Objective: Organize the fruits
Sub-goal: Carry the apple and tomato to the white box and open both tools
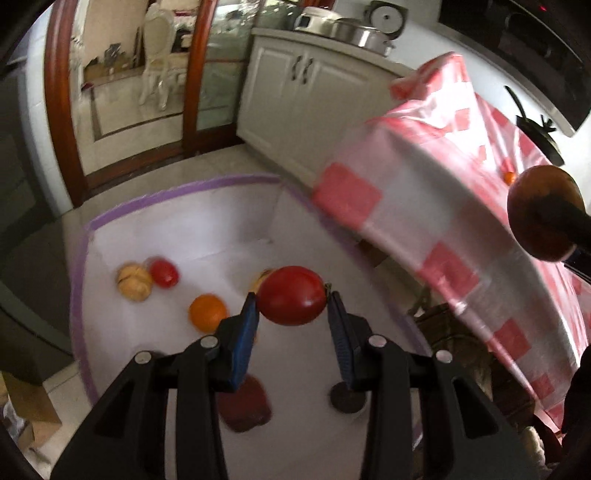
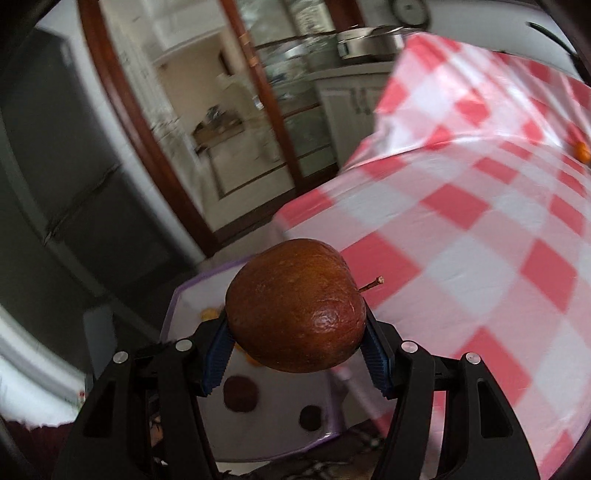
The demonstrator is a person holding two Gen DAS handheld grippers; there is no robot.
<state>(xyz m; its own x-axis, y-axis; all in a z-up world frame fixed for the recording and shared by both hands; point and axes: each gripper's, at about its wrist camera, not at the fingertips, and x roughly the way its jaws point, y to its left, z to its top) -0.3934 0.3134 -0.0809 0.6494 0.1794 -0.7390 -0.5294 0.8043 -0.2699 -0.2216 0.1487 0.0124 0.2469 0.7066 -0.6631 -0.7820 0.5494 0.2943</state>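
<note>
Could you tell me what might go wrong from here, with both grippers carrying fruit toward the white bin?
1. The left gripper pinches the smooth red tomato-like fruit only at its jaw tips, so it may slip out early.
2. The purple-trimmed white bin already holds a round orange fruit and a dark red apple; dropped fruit could strike them.
3. The right gripper holds a wrinkled brown-red apple above the bin's edge; released there, it could miss.

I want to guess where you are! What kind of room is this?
Most likely a home kitchen or dining area: white cabinets with metal pots on the counter, a table under a red-and-white checked cloth, and a glass door in a wooden frame.
</note>
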